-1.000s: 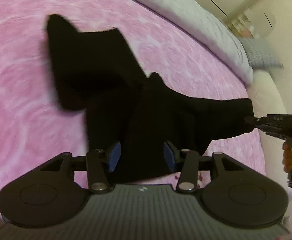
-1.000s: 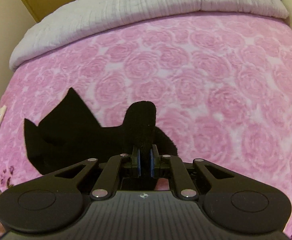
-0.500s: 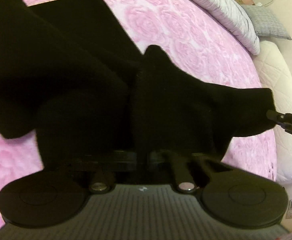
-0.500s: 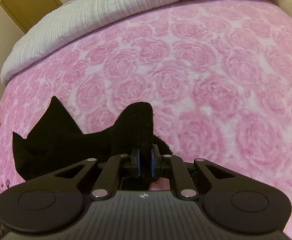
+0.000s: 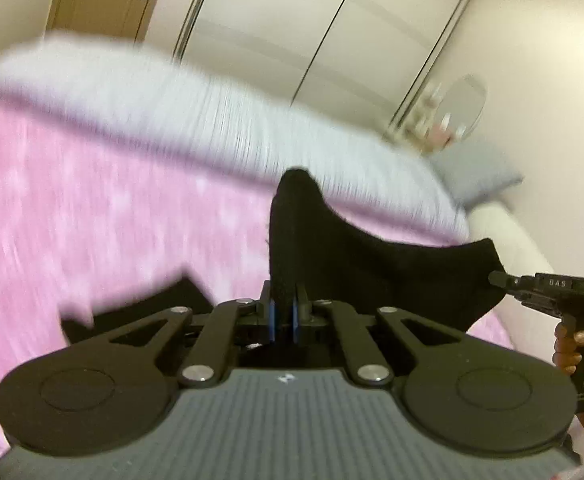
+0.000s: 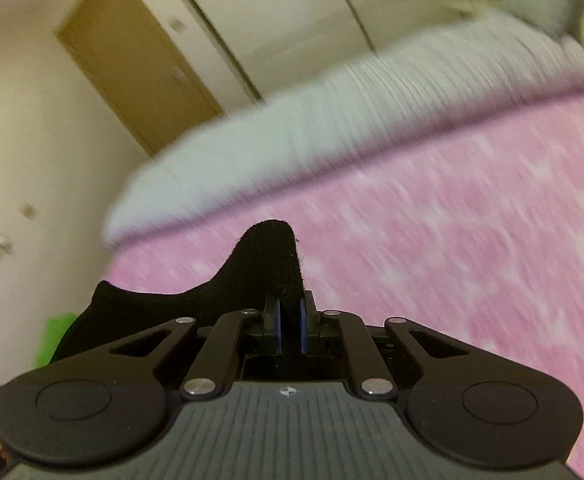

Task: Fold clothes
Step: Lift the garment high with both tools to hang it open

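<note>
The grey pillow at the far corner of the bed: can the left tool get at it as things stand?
Probably not: the left tool is shut on the black garment, and the grey pillow lies far across the bed.

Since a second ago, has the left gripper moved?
Yes. The left gripper closed on the black garment and tilted up; the grey duvet dropped toward mid-frame.

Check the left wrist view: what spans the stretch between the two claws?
Only the black garment: it runs from the left claw, shut on one corner, to the right claw, which grips another.
</note>
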